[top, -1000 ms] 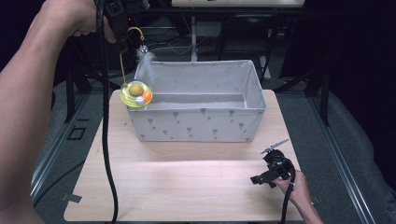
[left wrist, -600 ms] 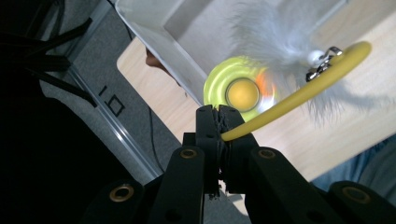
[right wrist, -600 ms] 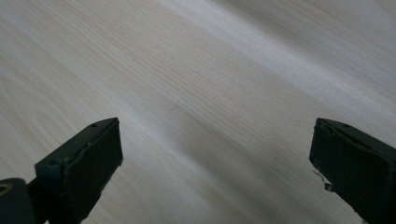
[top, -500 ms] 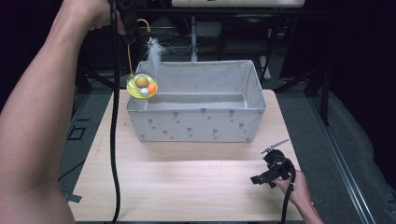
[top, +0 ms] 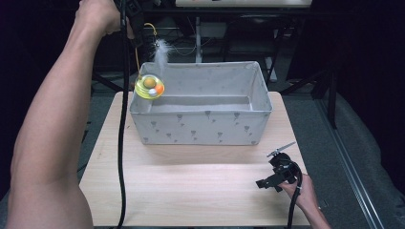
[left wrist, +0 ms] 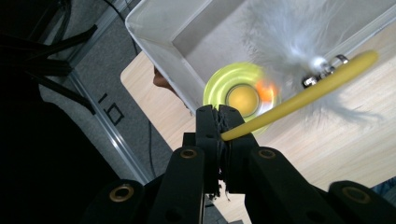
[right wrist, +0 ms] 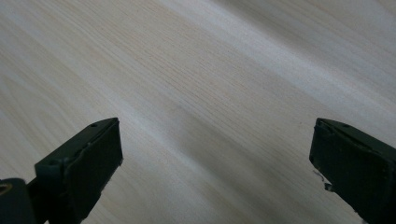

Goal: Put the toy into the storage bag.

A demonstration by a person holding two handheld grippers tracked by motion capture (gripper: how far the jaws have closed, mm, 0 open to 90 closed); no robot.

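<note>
Grey fabric with a small printed pattern makes up the open rectangular bin [top: 200, 125] standing on the far half of the pale wooden table [top: 191, 191]; its floor, as far as the high view shows, is bare. A yellow-green ring toy [top: 149, 87] with an orange ball and other small balls in its track hangs in the air just over the bin's left near corner, partly above the rim. It dangles from a curved yellow wand [left wrist: 299, 100], which carries a white feather tuft [top: 161, 53] and small metal bells. The left gripper [left wrist: 219, 122], raised high above the table's far left side, has its jaws pressed together on the end of that wand, and in the left gripper view the ring toy and the bin's corner lie below it, blurred. The right gripper [top: 279, 168] rests low near the table's near right corner, held in the person's right hand [top: 298, 191], its jaws spread wide over bare wood in the right gripper view. Compared with half a second ago, the ring toy and feather have shifted slightly further right towards the bin's interior, while the right gripper has kept its place
</note>
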